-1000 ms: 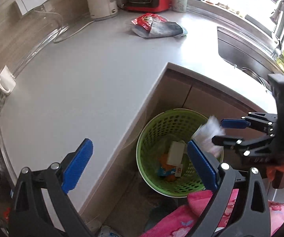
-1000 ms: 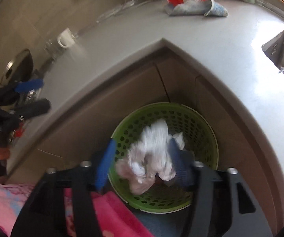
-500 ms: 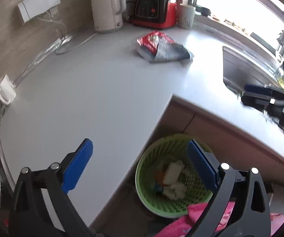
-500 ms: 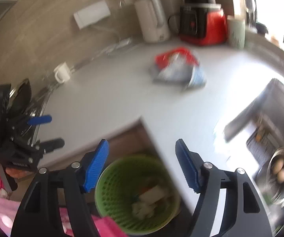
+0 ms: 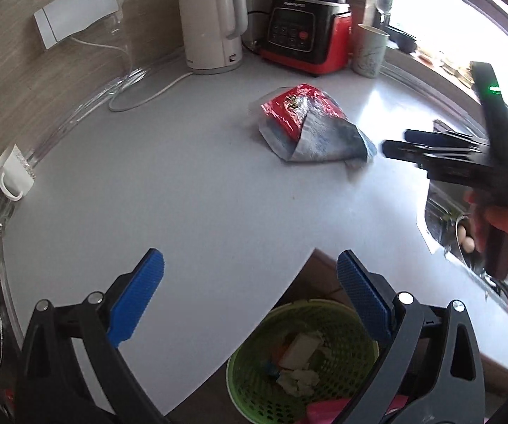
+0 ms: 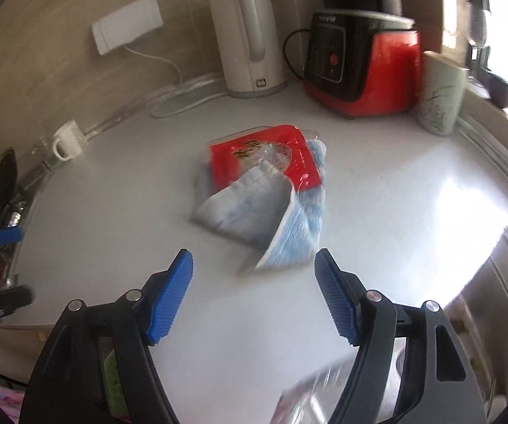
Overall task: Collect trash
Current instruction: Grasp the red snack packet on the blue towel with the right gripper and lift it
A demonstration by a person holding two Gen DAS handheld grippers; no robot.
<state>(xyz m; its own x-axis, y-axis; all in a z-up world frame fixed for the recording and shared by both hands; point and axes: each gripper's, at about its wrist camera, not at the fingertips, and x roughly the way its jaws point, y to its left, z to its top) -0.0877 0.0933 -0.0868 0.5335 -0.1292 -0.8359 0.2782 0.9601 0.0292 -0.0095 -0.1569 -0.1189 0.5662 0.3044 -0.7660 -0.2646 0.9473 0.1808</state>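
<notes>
Right wrist view: your right gripper [image 6: 254,293] has its blue pads spread wide, nothing between them, pointed down at the counter [image 6: 119,212].
Right tool aim: the gap between the pads lines up with the near corner of the wrapper pile [image 6: 264,194]; the pads are near it, not touching.
Left tool: your left gripper [image 5: 250,296] is spread just as wide and empty, hanging over the counter's front corner, well apart from the pile.
Trash on counter: a red foil packet [image 6: 264,157] lies on top of a crumpled blue-grey bag [image 6: 250,212], mid-counter, in front of the white kettle [image 6: 246,39] and the red-and-black appliance [image 6: 359,60].
Bin: the green basket [image 5: 352,321] sits on the floor below the counter corner, scraps already in it.
Step in hand: I judge this the reach for the next piece; nothing is gripped yet.
Next move calls for: lowering your right pads around the raised fold of the bag, pinching packet and bag together if you can, then carrying them to the basket.
Watch for: the packet sits loose on top and may slide off a grip on the bag alone. The pictures are blurred, so the exact edge is hard to place.
Nearby: the white mug [image 6: 66,139] and the tall cup [image 6: 441,95] stand clear of your path.
</notes>
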